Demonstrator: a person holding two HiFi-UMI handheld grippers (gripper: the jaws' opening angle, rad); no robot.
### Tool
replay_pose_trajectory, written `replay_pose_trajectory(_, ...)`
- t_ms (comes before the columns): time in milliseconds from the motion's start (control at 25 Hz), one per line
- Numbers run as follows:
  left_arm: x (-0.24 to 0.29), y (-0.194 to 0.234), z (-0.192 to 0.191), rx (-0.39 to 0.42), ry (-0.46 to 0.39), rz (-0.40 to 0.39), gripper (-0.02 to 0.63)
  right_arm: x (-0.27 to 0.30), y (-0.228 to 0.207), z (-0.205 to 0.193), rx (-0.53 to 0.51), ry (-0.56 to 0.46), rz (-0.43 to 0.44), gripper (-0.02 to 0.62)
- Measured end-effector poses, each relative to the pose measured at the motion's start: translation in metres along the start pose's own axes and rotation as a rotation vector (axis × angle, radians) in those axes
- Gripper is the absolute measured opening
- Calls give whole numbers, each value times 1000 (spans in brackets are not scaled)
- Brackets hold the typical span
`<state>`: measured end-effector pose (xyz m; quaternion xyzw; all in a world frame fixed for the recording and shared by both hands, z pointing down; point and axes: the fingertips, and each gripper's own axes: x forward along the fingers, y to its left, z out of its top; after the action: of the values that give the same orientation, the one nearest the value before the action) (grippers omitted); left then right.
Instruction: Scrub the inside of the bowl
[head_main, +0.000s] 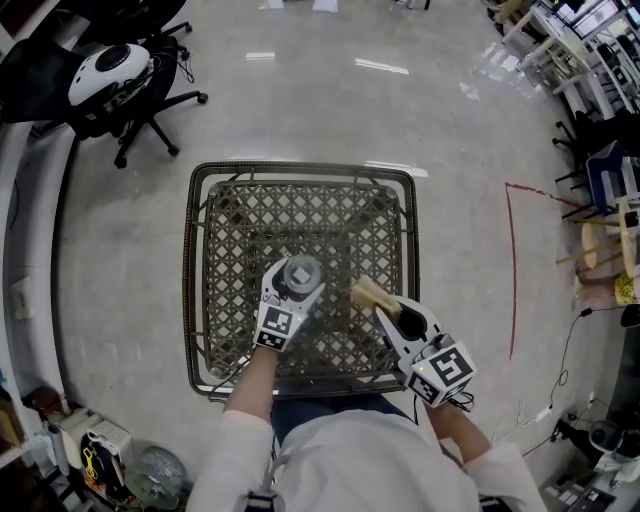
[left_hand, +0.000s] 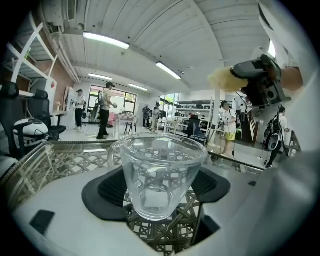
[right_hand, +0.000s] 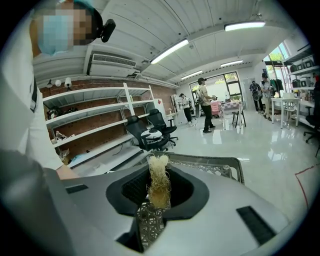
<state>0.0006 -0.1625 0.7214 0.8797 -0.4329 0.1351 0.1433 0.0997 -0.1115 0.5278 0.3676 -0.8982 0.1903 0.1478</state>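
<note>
The left gripper (head_main: 296, 285) held the glass bowl (left_hand: 160, 170) tight between its fingers, over the woven table (head_main: 240, 230). The right gripper (head_main: 392, 316), at 3 o'clock from the bowl, pinched the scrubber (right_hand: 159, 177). Pushing too hard might make the slippery bowl pop out and break.

Wicker tbl (head_main: 300, 170); office chair (head_main: 145, 120) far-left.

No legible text, labels or numbers.
</note>
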Motion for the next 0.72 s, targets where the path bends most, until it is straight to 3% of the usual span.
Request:
replay_pose_trajectory(520,-2,5,-3,4,36,-11,377,-5,2,-1,-12,1,-15,86)
replay_pose_trajectory(720,-11,2,16,62,32,-39,377,-11,2,6,-14,-10,-25,86)
